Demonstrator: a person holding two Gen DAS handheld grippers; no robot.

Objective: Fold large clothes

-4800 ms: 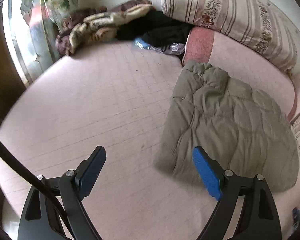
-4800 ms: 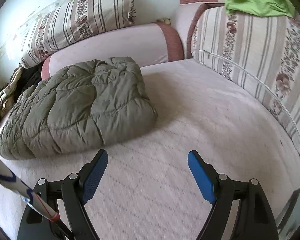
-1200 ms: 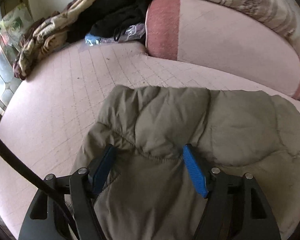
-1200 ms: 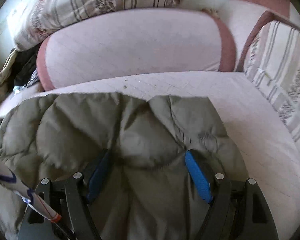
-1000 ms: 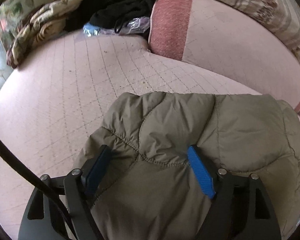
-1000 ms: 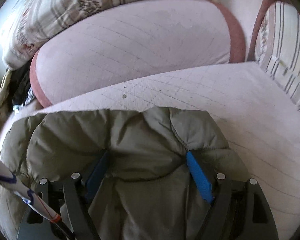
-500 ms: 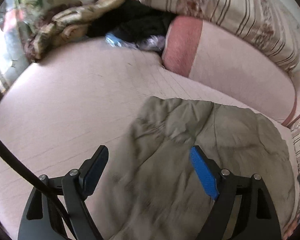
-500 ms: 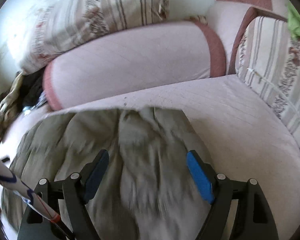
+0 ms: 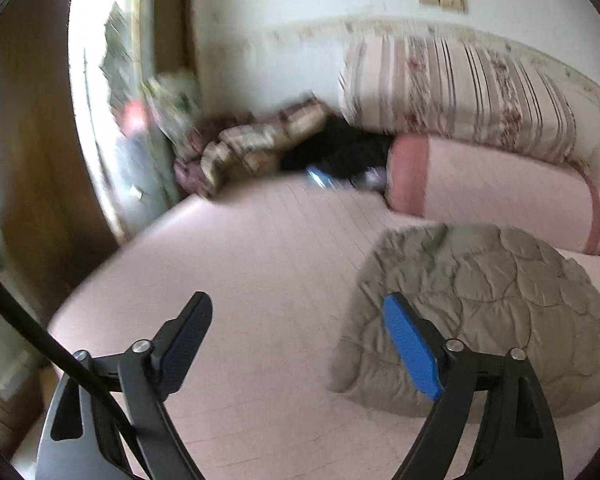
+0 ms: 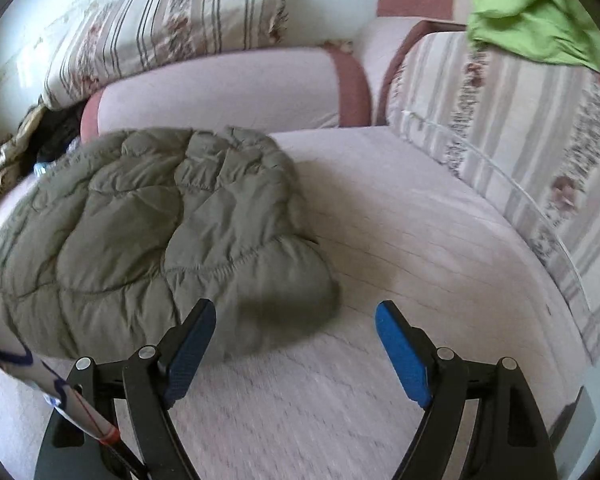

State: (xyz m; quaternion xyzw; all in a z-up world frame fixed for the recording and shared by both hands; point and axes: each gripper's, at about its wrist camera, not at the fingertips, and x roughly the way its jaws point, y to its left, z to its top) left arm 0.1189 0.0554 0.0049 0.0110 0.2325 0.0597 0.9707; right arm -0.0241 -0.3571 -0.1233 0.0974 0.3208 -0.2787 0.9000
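Olive quilted jacket (image 10: 152,232) folded into a plump bundle on pink sofa seat (image 10: 400,240), just in front of bolster (image 10: 220,88)

Fold step judged done, with both tools clear of cloth: left gripper (image 9: 298,344) over bare seat beside bundle's edge, jaws opening with nothing between; right gripper (image 10: 296,344) near bundle's rounded front corner, jaws wide apart, empty. Long axis lying across seat, roughly along bolster; rounded folded end toward striped side cushion (image 10: 520,128), other end toward heap of clothes (image 9: 260,148) in far corner. Next move probably either a tidying press on puffy top or a reach for another garment such as green cloth (image 10: 532,12) on the backrest; cannot tell which
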